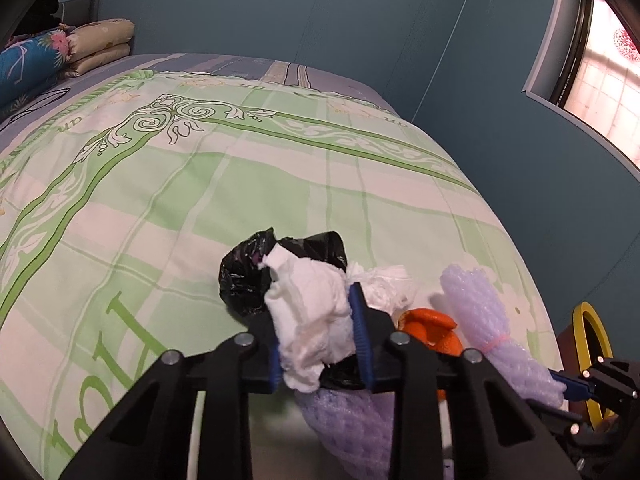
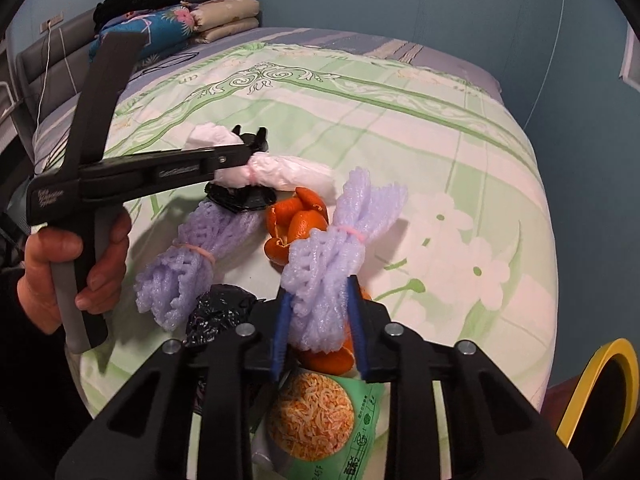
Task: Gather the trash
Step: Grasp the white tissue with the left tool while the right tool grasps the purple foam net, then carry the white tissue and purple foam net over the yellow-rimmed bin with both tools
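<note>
Trash lies on the green patterned bed cover (image 1: 200, 200). My left gripper (image 1: 320, 344) is shut on a white crumpled tissue (image 1: 312, 320); it also shows in the right wrist view (image 2: 276, 172) held above the bed. My right gripper (image 2: 320, 320) is shut on a purple foam net (image 2: 332, 264), seen too in the left wrist view (image 1: 488, 320). A second purple foam net (image 2: 192, 248), orange peels (image 2: 296, 220), crumpled black plastic (image 1: 248, 276) (image 2: 216, 312) and a green snack packet (image 2: 316, 412) lie close by.
A yellow-rimmed bin (image 2: 600, 384) stands off the bed's right edge, also in the left wrist view (image 1: 592, 344). Folded blankets and pillows (image 2: 200, 16) are at the headboard. A blue wall (image 1: 440, 60) runs behind the bed.
</note>
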`<state>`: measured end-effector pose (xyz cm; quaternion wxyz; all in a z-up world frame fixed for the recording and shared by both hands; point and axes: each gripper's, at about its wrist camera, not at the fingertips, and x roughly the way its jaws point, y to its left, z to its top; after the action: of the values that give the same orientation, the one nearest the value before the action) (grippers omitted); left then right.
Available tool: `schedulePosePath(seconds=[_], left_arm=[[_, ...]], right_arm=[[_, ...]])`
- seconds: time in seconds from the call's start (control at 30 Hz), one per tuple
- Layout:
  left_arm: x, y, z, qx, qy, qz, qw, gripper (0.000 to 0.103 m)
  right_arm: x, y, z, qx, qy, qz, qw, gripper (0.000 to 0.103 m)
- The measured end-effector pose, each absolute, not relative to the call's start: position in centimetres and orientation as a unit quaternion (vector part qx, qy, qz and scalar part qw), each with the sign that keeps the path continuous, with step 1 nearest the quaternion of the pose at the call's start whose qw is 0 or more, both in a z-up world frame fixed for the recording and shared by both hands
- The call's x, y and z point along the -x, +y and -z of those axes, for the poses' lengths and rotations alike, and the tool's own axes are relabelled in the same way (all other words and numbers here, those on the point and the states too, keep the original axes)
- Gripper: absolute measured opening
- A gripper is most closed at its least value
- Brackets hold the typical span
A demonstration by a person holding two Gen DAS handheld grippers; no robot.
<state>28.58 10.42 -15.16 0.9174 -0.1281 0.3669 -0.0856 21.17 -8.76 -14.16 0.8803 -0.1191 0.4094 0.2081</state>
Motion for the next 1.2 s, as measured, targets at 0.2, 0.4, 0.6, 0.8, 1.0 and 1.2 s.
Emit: schedulePosePath(seconds=[0.2,0.4,0.6,0.8,1.0,1.2], left_arm=[[-27.5,12.2,14.4,0.151,0.364,0.086,0.915,0.020],[-26.0,13.9,14.0,0.171,0.368,0.091,0.909,0.021],[-24.5,16.1,14.5,0.179,0.378,0.080,0.905,0.021],[-22.8,18.2,14.1,0.197,0.371,0.073,0.905,0.021],[-20.8,20.1,12.5,0.219,0.349,0.081,0.908,0.020],[-19.4,22.2,11.1,0.260,0.332,0.086,0.903,0.020]], right_arm=[[-20.8,-9.2,13.2,0.106,0.404,-0.215,0.882,0.022],[-20.1,-9.1,12.9,0.107,0.407,-0.229,0.878,0.022],[-19.6,-8.7,12.9,0.118,0.406,-0.239,0.874,0.022],[-19.3,-8.7,12.5,0.120,0.398,-0.238,0.878,0.021],[-19.1,-9.0,12.0,0.115,0.394,-0.239,0.880,0.021],[-18.6,-9.3,11.3,0.111,0.385,-0.238,0.885,0.021]])
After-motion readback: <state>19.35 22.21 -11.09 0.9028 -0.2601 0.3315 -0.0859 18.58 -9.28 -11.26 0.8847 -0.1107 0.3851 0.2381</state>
